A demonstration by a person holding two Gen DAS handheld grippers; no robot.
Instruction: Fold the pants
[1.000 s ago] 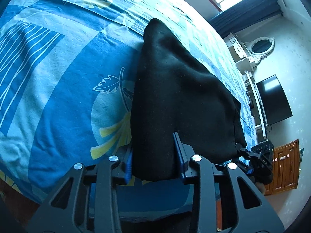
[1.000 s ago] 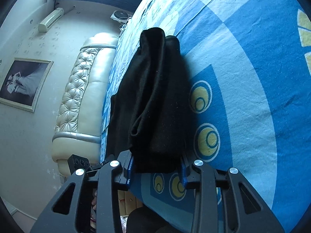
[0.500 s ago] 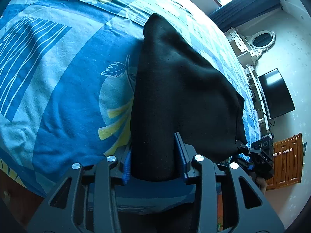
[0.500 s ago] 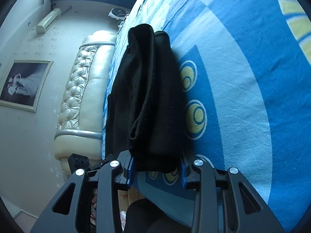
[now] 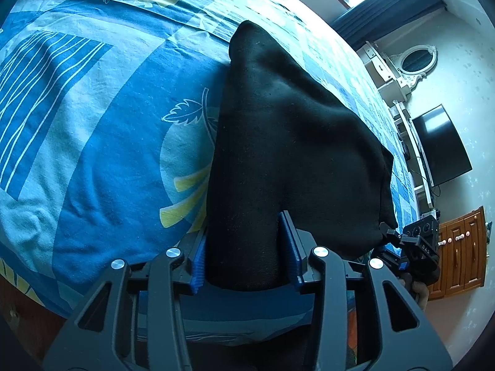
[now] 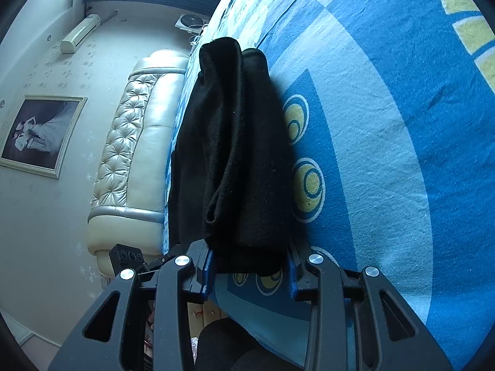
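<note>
Gripping folded black fabric pants (image 5: 294, 160) between clenched jaws, left gripper (image 5: 246, 247) and right gripper (image 6: 249, 266) hang over the blue patterned bedsheet (image 5: 102, 130), beside a cream tufted headboard (image 6: 136, 142).

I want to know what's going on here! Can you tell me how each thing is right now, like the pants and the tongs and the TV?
Black pants: folded in layers, near edge held up by both tongs, far end lying on the bed.
Left tongs: shut on the pants.
Right tongs: shut on the pants.
Bedsheet: spread out, a bit wrinkled.
TV: screen dark.
Wooden cabinet: doors closed.
</note>
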